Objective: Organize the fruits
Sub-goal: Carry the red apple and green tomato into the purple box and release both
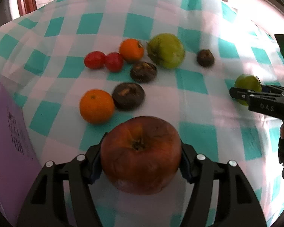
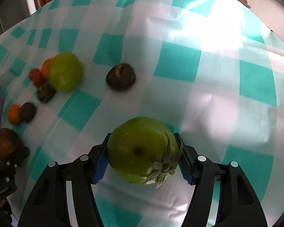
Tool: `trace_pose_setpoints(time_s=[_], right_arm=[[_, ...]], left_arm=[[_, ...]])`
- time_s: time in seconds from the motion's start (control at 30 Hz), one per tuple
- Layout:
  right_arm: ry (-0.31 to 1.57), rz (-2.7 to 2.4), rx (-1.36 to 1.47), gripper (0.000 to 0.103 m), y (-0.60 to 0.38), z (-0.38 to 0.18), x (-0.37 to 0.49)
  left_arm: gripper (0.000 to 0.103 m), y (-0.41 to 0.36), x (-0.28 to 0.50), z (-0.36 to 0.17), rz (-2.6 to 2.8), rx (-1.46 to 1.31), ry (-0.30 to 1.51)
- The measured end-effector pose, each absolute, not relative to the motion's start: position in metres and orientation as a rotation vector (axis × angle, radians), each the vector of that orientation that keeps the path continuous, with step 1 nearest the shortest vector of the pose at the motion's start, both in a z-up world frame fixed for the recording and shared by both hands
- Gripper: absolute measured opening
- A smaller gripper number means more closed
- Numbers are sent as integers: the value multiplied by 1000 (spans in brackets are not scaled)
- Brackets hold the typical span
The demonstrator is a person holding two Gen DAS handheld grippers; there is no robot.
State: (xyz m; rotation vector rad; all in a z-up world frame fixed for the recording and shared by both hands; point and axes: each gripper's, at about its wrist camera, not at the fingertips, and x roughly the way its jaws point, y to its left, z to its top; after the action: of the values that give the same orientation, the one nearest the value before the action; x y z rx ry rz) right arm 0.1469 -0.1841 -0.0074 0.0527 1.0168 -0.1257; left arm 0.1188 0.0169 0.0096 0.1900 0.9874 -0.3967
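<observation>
We are gripping a wrinkled red-brown fruit in the left gripper, its two fingers pressing the fruit's sides at 6 o'clock in the left wrist view. We are likewise clamping a small green tomato in the right gripper, blue pads touching both flanks (its dried calyx is pointing toward 5 o'clock). Both fruits are sitting above the teal-and-white checked tablecloth.

From the left view, the rest is lying toward 12 o'clock: an orange touching a dark brown fruit, a second dark fruit beyond it, two red tomatoes side by side, a smaller orange and a large green tomato just beside it. A third dark fruit is lying apart at 1 o'clock. At 3 o'clock we are seeing the right gripper with its green tomato; a lilac box is standing at 8 o'clock.
</observation>
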Motion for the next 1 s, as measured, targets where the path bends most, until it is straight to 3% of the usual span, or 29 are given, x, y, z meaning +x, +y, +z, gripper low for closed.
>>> trace_pose_setpoints(time_s=[0.53,1.0], right_arm=[[1102,58,151,62,-147,-4,-29],[1096,184,75,63,-113,33,-58]], left_arm=[[65,14,-11,16,-477,219,1031],[65,39,-66,78,-426,189,922]])
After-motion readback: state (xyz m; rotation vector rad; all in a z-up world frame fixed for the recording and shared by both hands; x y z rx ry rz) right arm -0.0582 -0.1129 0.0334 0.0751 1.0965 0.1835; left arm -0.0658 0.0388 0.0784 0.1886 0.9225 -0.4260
